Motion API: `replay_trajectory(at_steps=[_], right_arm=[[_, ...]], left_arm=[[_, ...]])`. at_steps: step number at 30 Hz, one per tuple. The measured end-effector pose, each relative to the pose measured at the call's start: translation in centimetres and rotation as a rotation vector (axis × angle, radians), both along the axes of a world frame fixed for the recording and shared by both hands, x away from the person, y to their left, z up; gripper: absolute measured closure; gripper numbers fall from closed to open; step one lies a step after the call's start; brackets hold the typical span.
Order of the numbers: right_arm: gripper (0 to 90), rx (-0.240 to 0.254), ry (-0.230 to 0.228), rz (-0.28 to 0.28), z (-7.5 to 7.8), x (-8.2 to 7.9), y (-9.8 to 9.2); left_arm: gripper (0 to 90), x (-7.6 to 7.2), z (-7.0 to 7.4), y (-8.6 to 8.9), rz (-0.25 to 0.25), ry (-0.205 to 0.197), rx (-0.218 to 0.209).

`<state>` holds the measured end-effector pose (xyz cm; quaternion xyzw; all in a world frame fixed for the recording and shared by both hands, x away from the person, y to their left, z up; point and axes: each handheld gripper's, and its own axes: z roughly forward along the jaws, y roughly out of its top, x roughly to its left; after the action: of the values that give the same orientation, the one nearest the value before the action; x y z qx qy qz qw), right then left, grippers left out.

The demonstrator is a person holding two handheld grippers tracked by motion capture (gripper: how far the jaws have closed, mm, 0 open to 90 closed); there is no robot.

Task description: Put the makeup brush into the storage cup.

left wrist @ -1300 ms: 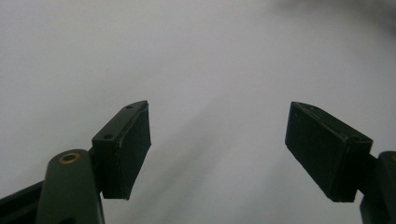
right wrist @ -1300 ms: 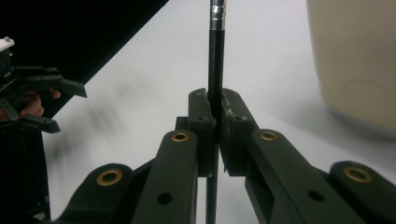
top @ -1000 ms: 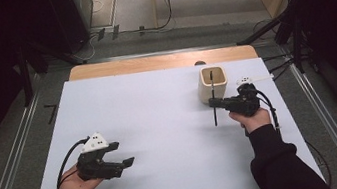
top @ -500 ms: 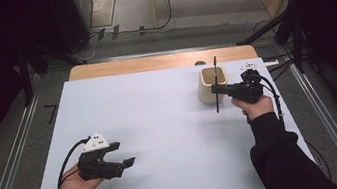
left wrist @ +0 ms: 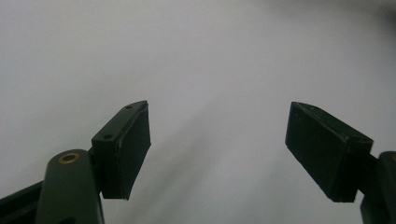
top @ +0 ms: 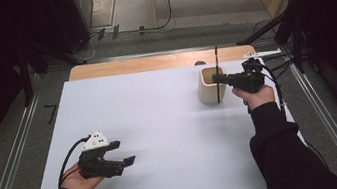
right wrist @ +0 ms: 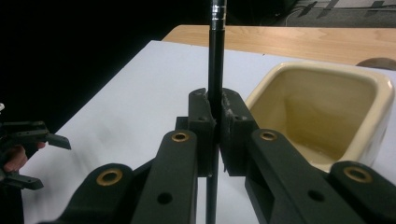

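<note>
High view first: the right gripper (top: pixel 218 80) is clamping a thin black pen (top: pixel 217 74) and holding it upright, the pen crossing in front of the cream cup (top: pixel 207 91) with its lower tip hanging just at the cup's near right side. That cup is sitting on the white table (top: pixel 159 116), toward the far right. The left gripper (top: pixel 124 154) is resting in the person's hand well away from the cup, down at the near left of the table, jaws standing apart with nothing in them.

Left gripper view now: the two black pads (left wrist: pixel 130 144) are gaping wide over bare white table, nothing between them.

Right gripper view: the jaws are pressing tight on the pen (right wrist: pixel 216 60), which is standing vertical through the pinch, its silver band showing at the top. The cup (right wrist: pixel 322 112) is sitting just right of the pen, open mouth showing. Far off to the left of the cup, the left gripper (right wrist: pixel 28 149) is showing at the table's edge.
</note>
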<state>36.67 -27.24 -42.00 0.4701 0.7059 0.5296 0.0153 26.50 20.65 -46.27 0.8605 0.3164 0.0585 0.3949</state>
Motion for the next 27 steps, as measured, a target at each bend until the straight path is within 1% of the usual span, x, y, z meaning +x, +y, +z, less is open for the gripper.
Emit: replay_trajectory(at_steps=[5, 10, 15, 18, 21, 25, 27], right_arm=[[85.8, -0.019, -0.009, -0.003, 1.2, 0.9, 0.0], [85.8, -0.016, -0.016, -0.006, 2.2, 2.0, -0.3], [85.8, -0.029, -0.03, -0.015, 3.2, 2.8, -0.3], [85.9, -0.043, -0.045, -0.036, 3.7, 3.3, -0.4], [85.8, -0.021, -0.054, -0.053, 4.1, 3.9, -0.5], [85.9, -0.021, -0.054, -0.068, 4.5, 4.8, -0.5], [85.8, -0.017, -0.065, -0.08, 4.6, 5.1, -0.5]], left_arm=[[22.5, 0.0, 0.0, 0.0, -0.004, 0.003, -0.002], [22.4, 0.0, 0.0, 0.0, -0.01, 0.004, -0.005], [22.3, 0.0, 0.0, 0.0, -0.009, 0.005, -0.008], [22.4, 0.0, 0.1, 0.0, -0.012, 0.004, -0.013], [22.5, 0.0, 0.1, 0.0, -0.013, 0.003, -0.024], [22.4, 0.0, 0.1, 0.0, -0.014, 0.003, -0.02], [22.4, 0.0, 0.1, 0.1, -0.015, 0.004, -0.02]])
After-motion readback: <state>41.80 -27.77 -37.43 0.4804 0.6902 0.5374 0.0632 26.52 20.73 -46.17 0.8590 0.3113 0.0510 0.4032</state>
